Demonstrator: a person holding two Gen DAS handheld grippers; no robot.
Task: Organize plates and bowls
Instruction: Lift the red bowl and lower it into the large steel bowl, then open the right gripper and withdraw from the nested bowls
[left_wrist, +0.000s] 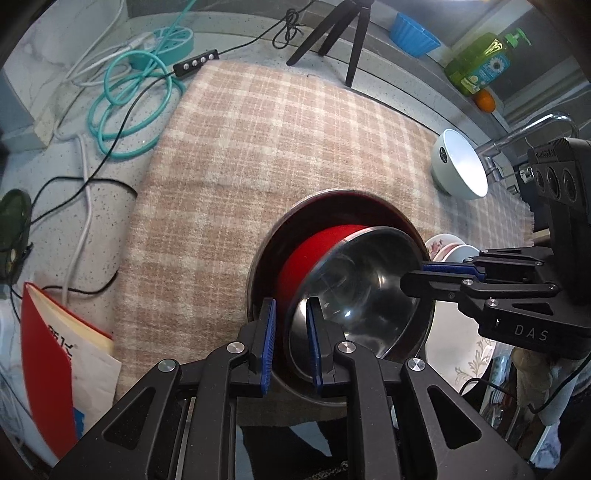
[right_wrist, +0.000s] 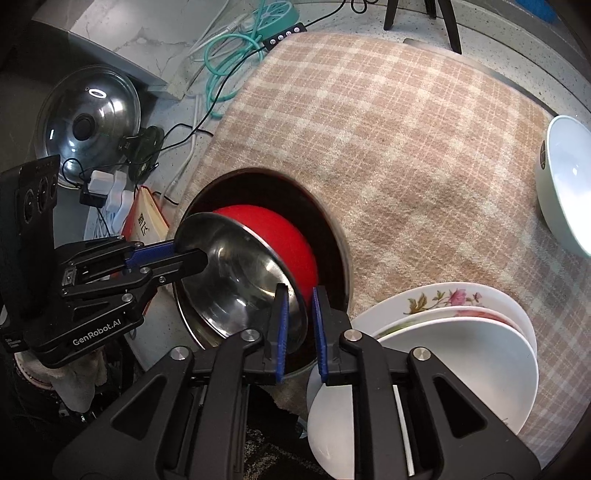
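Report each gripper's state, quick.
Left gripper: shut on the rim of the red-outside steel bowl.
Right gripper: shut on the same bowl's opposite rim.

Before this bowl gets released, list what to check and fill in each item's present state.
1. Left gripper clamped on the red bowl rim: ok.
2. Right gripper clamped on the opposite rim: ok.
3. Red bowl within the mouth of the large steel bowl: ok.
4. Red bowl level: not ok, it is tilted.
5. Red bowl's base resting on the large bowl's bottom: cannot tell, hidden.
6. White bowl out of the way: ok, it lies apart on the checked cloth.
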